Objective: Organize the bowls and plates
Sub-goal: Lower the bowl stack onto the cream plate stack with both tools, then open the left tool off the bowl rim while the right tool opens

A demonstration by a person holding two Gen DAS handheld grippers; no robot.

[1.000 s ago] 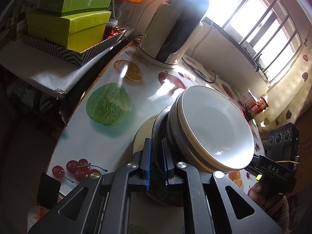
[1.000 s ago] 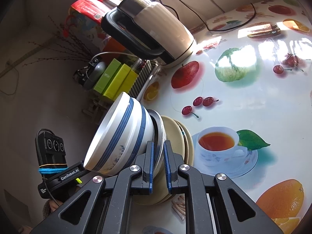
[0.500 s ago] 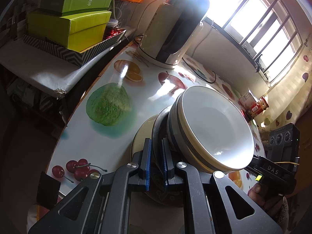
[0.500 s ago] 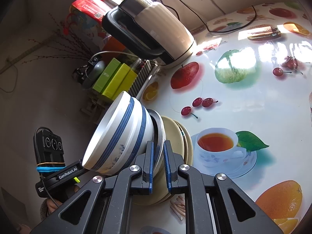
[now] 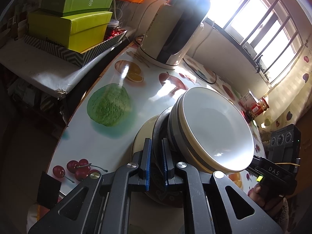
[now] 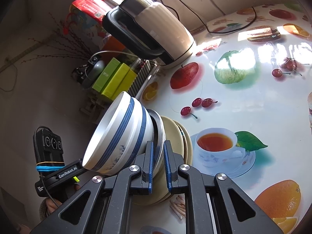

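Two grippers meet at one stack of crockery, so let's take it from the biggest down: the table (image 6: 243, 105), glossy and printed with fruit, cherries and a teacup, fills the right wrist view, and a cream electric kettle (image 6: 156, 33) with a black handle stands at its far edge, cord trailing off behind. Beyond the table's edge sit yellow-green boxes (image 5: 70, 25) stacked in a zigzag-patterned tray. Now the stack itself, near the table's edge: cream plates (image 6: 175, 136) lie at the bottom, a dark-rimmed plate (image 6: 159, 128) sits on them, and nested white bowls with blue bands (image 6: 120, 134) ride on top, the glossy white inside (image 5: 214, 126) of the uppermost showing in the left wrist view. The left gripper (image 5: 156, 161) has its blue pads either side of the dark plate's rim, a narrow gap, closed in on it. The right gripper (image 6: 159, 163) does the same from the opposite side, its pads clamped close around that same rim, below the bowls.
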